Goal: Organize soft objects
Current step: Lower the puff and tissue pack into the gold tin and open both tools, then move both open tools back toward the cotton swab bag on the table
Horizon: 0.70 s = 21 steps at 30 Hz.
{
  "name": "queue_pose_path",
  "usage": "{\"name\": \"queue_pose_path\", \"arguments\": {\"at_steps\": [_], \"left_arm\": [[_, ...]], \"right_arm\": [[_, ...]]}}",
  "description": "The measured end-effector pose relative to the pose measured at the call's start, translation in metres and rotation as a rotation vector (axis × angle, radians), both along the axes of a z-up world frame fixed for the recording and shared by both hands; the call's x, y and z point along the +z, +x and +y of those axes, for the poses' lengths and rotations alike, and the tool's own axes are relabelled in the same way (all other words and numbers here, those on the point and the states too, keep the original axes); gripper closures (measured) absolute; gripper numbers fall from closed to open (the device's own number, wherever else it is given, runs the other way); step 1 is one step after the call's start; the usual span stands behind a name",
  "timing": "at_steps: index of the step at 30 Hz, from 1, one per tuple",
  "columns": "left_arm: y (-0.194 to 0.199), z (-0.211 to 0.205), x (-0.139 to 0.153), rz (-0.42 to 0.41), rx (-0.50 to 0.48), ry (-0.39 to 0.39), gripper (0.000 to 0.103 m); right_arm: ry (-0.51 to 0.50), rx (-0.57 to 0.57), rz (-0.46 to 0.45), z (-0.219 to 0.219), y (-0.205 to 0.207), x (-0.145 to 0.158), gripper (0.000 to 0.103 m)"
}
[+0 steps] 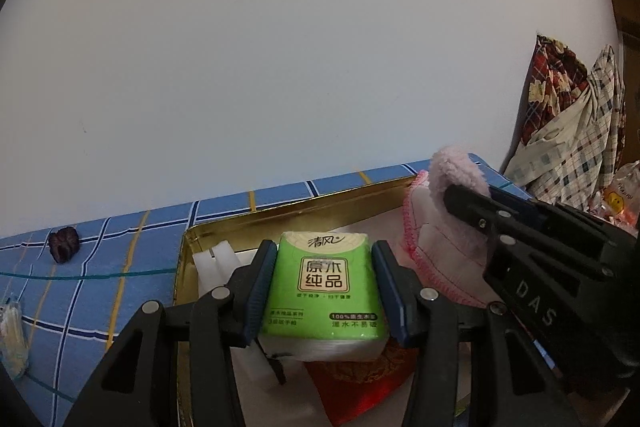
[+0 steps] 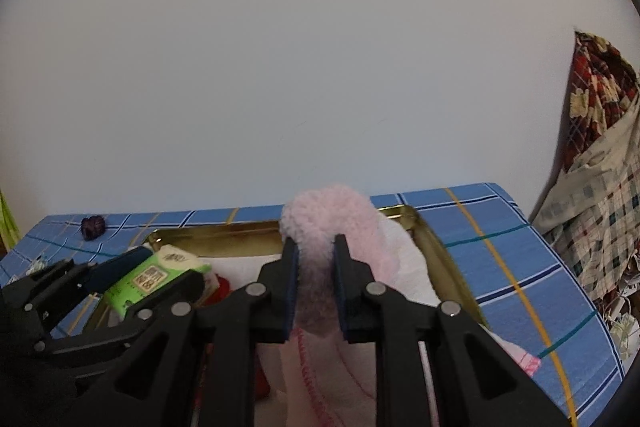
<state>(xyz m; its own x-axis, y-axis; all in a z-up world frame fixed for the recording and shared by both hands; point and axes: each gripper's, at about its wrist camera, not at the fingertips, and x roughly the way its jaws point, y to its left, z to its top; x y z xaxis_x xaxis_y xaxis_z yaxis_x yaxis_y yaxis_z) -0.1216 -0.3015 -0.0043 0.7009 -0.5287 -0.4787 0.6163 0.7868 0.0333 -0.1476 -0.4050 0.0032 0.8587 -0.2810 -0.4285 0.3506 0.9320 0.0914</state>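
Green tissue pack (image 1: 324,283) sits upright between the left gripper (image 1: 325,287) jaws, clamped on both sides, over the gold tin (image 1: 280,215), long axis running along the fingers. Pink fleece cloth (image 2: 320,247) is pinched in the right gripper (image 2: 316,287), jaws narrow, draped over the tin's right half. Both loads hang just above the tin; the left one is nearer its middle. Tin rests on the blue checked tabletop (image 2: 520,267).

Blue checked cloth (image 1: 100,267) covered the worktop before a plain white wall (image 1: 300,47). A dark purple lump (image 1: 63,243) lay on it; patterned fabrics (image 2: 600,187) hung at right.
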Motion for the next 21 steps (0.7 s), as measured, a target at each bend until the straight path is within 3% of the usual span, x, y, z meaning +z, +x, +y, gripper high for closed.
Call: {"name": "queue_pose_path", "arguments": {"at_steps": [2,3,4,5,6,7,12,16,21], "left_arm": [[-0.001,0.001,-0.001,-0.011,-0.003,0.002,0.051],[-0.003,0.002,0.0,-0.018,-0.012,-0.003,0.05],[-0.003,0.002,0.001,-0.02,-0.016,-0.009,0.04],[-0.004,0.005,0.003,-0.022,-0.019,-0.021,0.031],[-0.007,0.008,0.006,-0.031,-0.017,-0.037,0.014],[-0.012,0.012,0.011,-0.062,-0.008,-0.054,0.008],[-0.028,0.024,0.028,-0.186,0.035,-0.095,0.002],[-0.027,0.032,0.03,-0.199,0.074,-0.093,0.002],[-0.025,0.049,0.027,-0.189,0.144,-0.088,0.002]], "right_arm": [[0.004,0.008,-0.001,0.003,0.001,-0.001,0.079],[0.017,0.014,-0.006,0.002,0.001,-0.001,0.066],[0.037,0.022,-0.015,0.001,0.0,0.0,0.042],[0.052,0.026,-0.031,0.001,-0.003,0.0,0.032],[0.06,0.026,-0.056,0.001,-0.007,0.003,0.022],[0.057,0.023,-0.089,0.002,-0.012,0.006,0.021],[-0.004,-0.068,-0.235,0.004,-0.04,0.021,0.005],[-0.028,-0.143,-0.279,0.002,-0.05,0.023,0.004],[-0.059,-0.195,-0.271,0.002,-0.05,0.019,0.004]]}}
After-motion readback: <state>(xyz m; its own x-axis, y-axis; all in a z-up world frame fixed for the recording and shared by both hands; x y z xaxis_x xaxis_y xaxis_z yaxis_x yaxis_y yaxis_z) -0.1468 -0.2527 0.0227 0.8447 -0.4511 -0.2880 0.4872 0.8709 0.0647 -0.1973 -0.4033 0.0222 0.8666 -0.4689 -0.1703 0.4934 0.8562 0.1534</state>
